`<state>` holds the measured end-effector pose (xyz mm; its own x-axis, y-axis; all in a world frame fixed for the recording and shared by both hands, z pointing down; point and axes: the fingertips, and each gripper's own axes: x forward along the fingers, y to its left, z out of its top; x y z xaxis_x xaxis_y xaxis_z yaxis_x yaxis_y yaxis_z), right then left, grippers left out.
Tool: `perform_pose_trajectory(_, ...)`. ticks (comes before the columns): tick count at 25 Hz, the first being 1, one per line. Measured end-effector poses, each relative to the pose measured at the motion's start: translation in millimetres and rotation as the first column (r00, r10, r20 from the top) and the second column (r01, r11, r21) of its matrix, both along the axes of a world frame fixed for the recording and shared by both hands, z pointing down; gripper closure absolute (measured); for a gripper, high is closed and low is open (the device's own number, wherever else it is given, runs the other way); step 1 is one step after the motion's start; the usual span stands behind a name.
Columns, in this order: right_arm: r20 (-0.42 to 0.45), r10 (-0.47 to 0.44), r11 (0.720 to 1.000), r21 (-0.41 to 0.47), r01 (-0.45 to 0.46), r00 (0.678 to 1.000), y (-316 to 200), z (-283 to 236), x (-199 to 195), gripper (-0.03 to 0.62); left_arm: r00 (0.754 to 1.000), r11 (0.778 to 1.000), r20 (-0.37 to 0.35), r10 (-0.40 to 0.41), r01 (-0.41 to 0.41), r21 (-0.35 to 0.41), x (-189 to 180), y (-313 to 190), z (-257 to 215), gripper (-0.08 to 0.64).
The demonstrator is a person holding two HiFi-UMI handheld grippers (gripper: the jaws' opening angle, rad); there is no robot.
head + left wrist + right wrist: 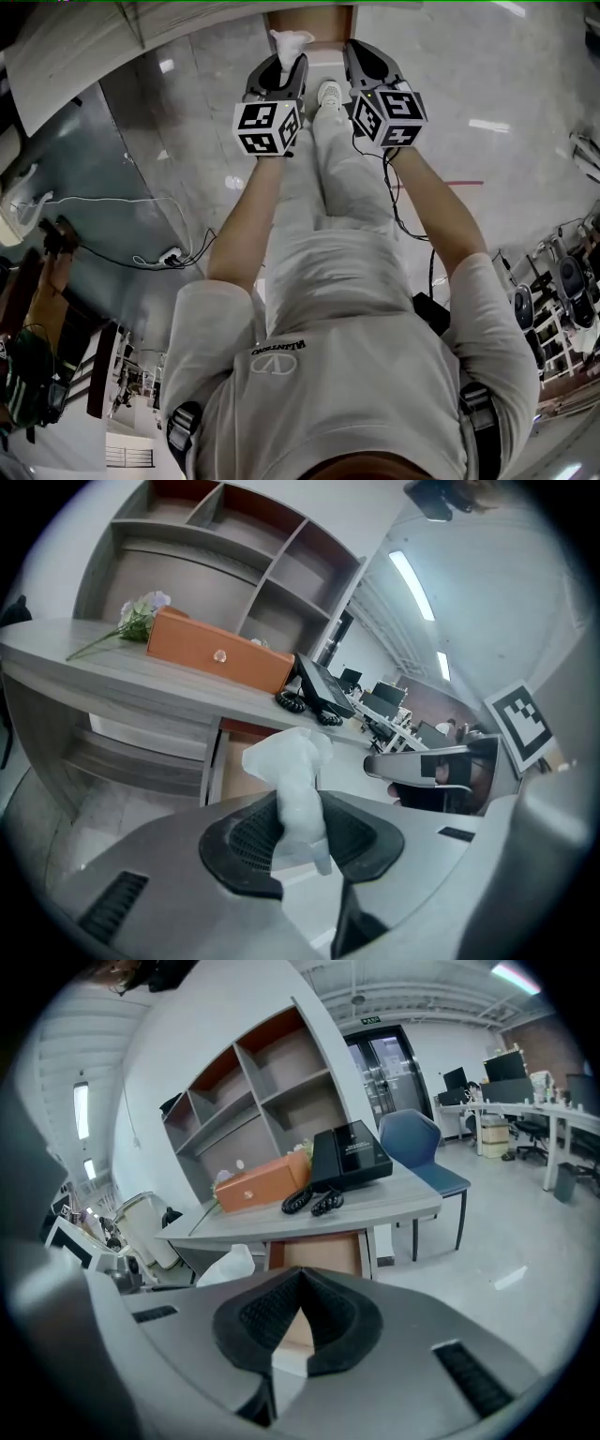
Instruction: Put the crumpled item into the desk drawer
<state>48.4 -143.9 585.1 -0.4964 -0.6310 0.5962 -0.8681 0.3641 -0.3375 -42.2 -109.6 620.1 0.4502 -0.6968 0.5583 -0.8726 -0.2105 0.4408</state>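
A crumpled white tissue (pixel 295 780) sticks up between the black pads of my left gripper (pixel 302 810), which is shut on it. In the head view the tissue (pixel 291 39) pokes out ahead of the left gripper (pixel 284 66), in front of the open desk drawer (pixel 309 26). In the right gripper view the drawer (pixel 314 1252) is pulled out under the grey desk top (pixel 384 1204), its wooden inside showing. My right gripper (pixel 300 1283) is beside the left one; its pads meet at the tips with nothing between them.
On the desk stand an orange box (pixel 258 1183), a black telephone (pixel 349 1157) with a coiled cord, and some flowers (pixel 141 611). A shelf unit (pixel 253 1091) rises behind. A blue chair (pixel 417 1147) stands to the right of the desk. The person's legs and shoe (pixel 328 94) are below the grippers.
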Motion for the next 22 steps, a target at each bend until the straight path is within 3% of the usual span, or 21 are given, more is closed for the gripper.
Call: perform_pose_trajectory(22,0.006,-0.027,0.997,-0.067,0.028,1.0,1.1,72.7,-12.3,0.594,1.0,0.997,-0.019,-0.003,0.002,-0.079,21.3,2.4,68.7,0.443)
